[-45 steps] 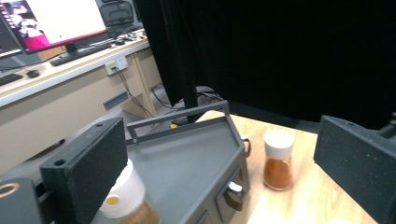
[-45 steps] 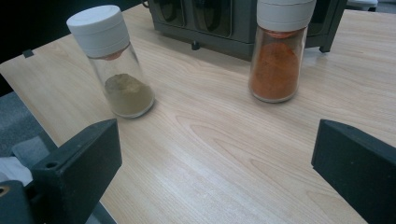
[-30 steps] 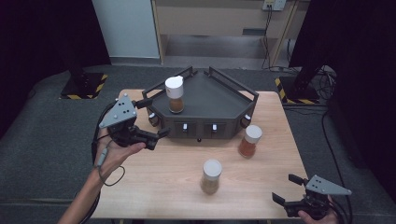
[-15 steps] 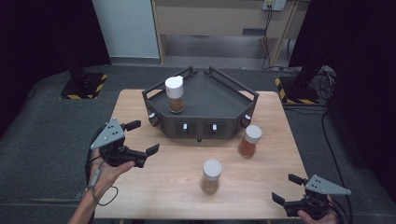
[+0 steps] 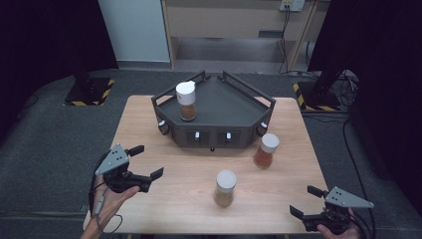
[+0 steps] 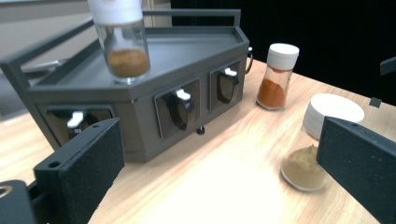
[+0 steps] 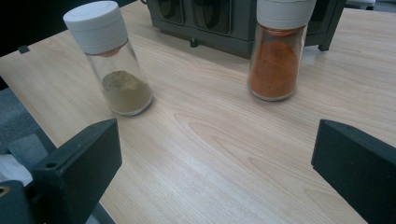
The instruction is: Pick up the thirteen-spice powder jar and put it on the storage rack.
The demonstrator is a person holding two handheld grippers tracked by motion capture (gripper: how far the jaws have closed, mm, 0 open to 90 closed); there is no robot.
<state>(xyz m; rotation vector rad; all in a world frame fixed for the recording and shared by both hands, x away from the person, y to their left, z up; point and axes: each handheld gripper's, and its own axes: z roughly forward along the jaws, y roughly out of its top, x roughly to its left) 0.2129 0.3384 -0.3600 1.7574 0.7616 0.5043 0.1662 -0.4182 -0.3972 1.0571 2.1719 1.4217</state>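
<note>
At the lower left of the high view we hold the left gripper (image 5: 146, 161) over the near-left corner of the wooden table (image 5: 164, 209), its jaws spread wide and empty. At the lower right of the same view our right gripper (image 5: 304, 201) hangs at the table's near edge, jaws likewise released with nothing between them.

The jar of tan-brown powder (image 5: 224, 188) stands upright with its white cap on, low in the centre of the high view, on bare wood between the two grippers and apart from both. In the left gripper view it sits at the right of the frame, partly behind the right-hand jaw; in the right gripper view it stands at the upper left.

The jar of orange powder (image 5: 264, 151) stands upright right of centre, just beside the front right corner of the dark grey rack (image 5: 224, 102). A third jar, holding brown powder (image 5: 186, 100), stands on the rack's top tray near its left rail, in the upper middle of the high view. The rack's front face shows small white-tipped switches in the left gripper view.
</note>
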